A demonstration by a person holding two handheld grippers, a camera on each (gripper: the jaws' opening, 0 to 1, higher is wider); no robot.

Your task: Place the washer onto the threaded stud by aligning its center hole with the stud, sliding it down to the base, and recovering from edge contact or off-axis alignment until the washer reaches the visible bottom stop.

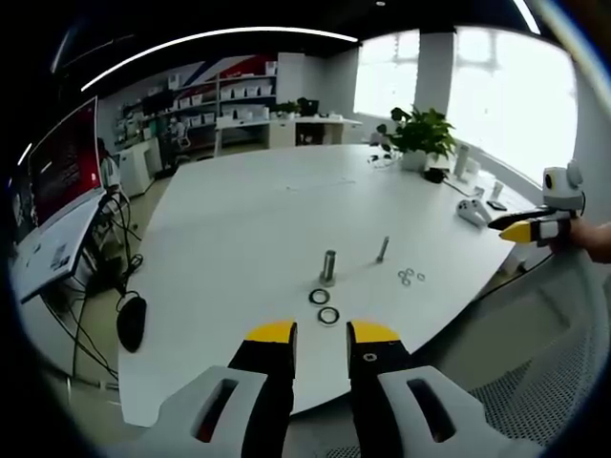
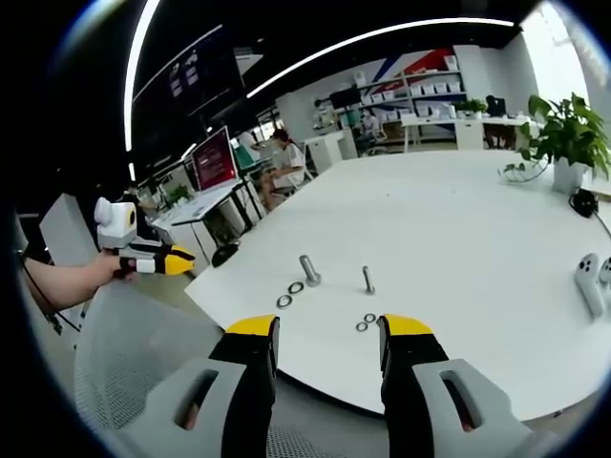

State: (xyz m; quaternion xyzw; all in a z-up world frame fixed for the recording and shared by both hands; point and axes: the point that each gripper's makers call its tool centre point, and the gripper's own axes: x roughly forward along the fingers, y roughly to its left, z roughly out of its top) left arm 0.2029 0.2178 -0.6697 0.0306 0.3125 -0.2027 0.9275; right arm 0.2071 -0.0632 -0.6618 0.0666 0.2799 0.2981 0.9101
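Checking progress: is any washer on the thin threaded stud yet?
No. The thin stud stands bare on the white table; small washers lie flat beside it. Under its base cannot be seen.

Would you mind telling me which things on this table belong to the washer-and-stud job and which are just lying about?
For the job:
- threaded stud
- small washers beside it
- thicker stud
- large washers near it
- left gripper and right gripper, both open and empty

Just lying about:
- potted plant
- white controllers
- monitor
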